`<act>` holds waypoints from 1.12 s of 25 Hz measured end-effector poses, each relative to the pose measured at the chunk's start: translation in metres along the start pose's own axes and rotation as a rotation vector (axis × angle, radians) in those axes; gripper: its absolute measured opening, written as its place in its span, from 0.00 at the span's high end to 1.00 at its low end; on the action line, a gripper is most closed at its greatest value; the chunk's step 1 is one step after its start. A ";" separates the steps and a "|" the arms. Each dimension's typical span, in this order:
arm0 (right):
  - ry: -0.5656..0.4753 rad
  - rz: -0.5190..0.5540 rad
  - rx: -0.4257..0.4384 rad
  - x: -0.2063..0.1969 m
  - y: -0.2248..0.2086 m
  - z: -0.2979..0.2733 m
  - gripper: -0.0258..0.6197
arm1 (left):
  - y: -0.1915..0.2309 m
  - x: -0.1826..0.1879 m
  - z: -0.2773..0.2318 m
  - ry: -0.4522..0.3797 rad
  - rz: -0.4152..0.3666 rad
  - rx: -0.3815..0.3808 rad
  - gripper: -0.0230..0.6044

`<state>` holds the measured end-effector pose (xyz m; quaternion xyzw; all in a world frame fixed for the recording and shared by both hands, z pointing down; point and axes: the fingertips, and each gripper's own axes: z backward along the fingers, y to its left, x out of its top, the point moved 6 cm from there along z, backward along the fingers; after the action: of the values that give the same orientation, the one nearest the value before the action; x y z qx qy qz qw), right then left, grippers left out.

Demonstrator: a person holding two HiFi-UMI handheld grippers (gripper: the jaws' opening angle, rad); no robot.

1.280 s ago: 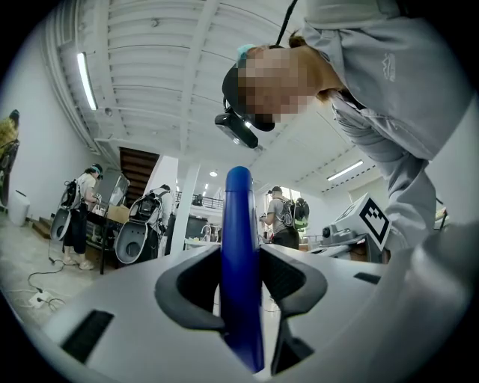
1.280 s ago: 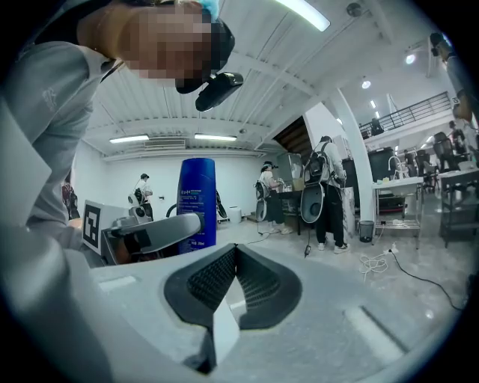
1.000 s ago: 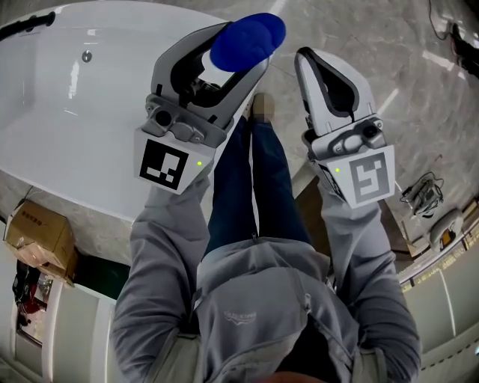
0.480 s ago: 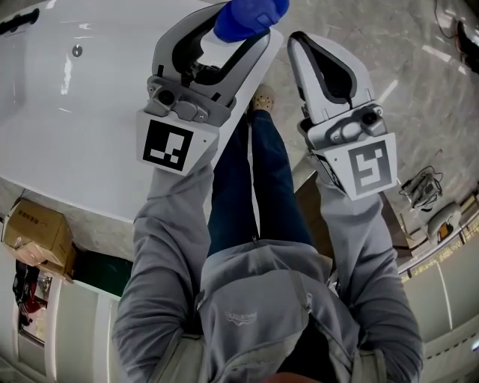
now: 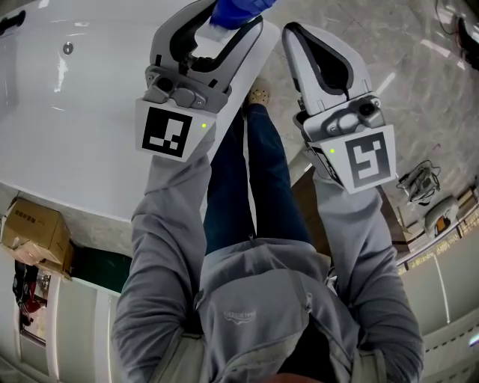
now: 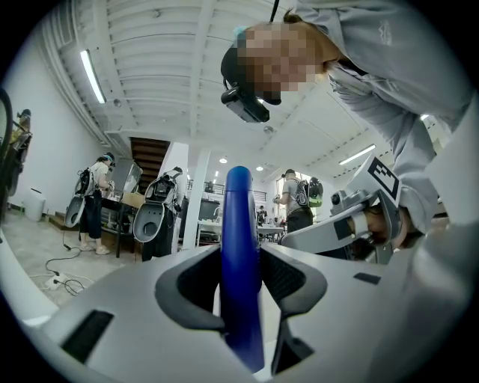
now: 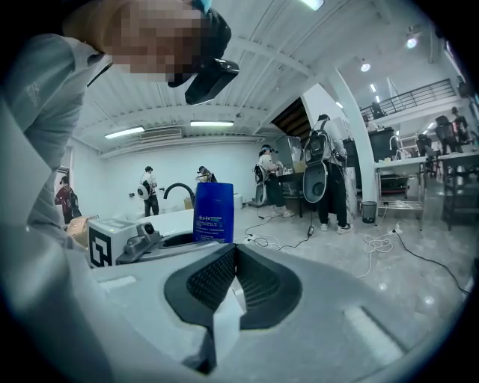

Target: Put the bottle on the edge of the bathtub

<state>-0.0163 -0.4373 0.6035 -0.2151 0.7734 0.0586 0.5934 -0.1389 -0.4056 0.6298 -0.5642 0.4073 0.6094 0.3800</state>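
A flat blue bottle (image 6: 239,254) stands edge-on between the jaws of my left gripper (image 6: 241,288), which is shut on it. In the head view the bottle (image 5: 238,10) sticks out at the top edge, above the white bathtub (image 5: 67,112) rim. From the right gripper view the same bottle (image 7: 213,212) shows its broad labelled face, held up by the left gripper (image 7: 142,243). My right gripper (image 7: 233,278) has its ribbed pads pressed together with nothing between them. In the head view the right gripper (image 5: 296,34) hangs over the marble floor, beside the left gripper (image 5: 224,26).
The person's legs and a shoe (image 5: 259,96) stand on the marble floor (image 5: 404,82) next to the tub. A cardboard box (image 5: 34,232) sits at lower left. Cables (image 5: 415,183) lie at right. Several people with gear stand further back (image 7: 329,172).
Both grippers have moved forward, away from the body. The blue bottle has slid toward the top edge of the head view, now mostly cut off there.
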 end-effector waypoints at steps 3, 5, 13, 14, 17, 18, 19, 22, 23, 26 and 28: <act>0.008 -0.012 0.001 -0.004 0.002 -0.004 0.96 | 0.002 -0.008 0.002 0.014 -0.005 0.005 0.72; 0.012 -0.013 0.003 -0.005 0.002 -0.004 0.96 | 0.002 -0.012 0.002 0.025 -0.011 0.002 0.72; 0.017 -0.004 0.007 0.004 0.007 0.005 0.96 | -0.002 -0.011 0.002 0.038 -0.032 -0.004 0.72; 0.017 -0.003 0.007 0.004 0.009 0.005 0.96 | -0.002 -0.012 0.003 0.044 -0.033 -0.005 0.72; 0.020 0.001 0.013 0.006 0.016 0.006 0.96 | -0.004 -0.016 0.011 0.061 -0.056 -0.020 0.71; 0.021 0.003 0.015 0.007 0.017 0.006 0.96 | -0.005 -0.016 0.012 0.057 -0.062 -0.026 0.71; 0.021 0.004 0.016 0.008 0.017 0.006 0.96 | -0.004 -0.017 0.013 0.052 -0.060 -0.030 0.71; 0.017 0.004 0.012 0.010 0.019 0.007 0.96 | -0.003 -0.017 0.016 0.043 -0.039 -0.033 0.71; 0.016 0.004 0.013 0.010 0.020 0.007 0.96 | -0.002 -0.018 0.017 0.043 -0.035 -0.034 0.71; 0.017 0.007 0.017 0.008 0.021 0.007 0.96 | -0.003 -0.022 0.020 0.046 -0.034 -0.048 0.71; 0.018 0.005 0.017 0.006 0.022 0.008 0.96 | -0.006 -0.027 0.020 0.066 -0.041 -0.063 0.71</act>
<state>-0.0194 -0.4166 0.5920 -0.2085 0.7798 0.0515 0.5880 -0.1390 -0.3846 0.6569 -0.6040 0.3883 0.5951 0.3609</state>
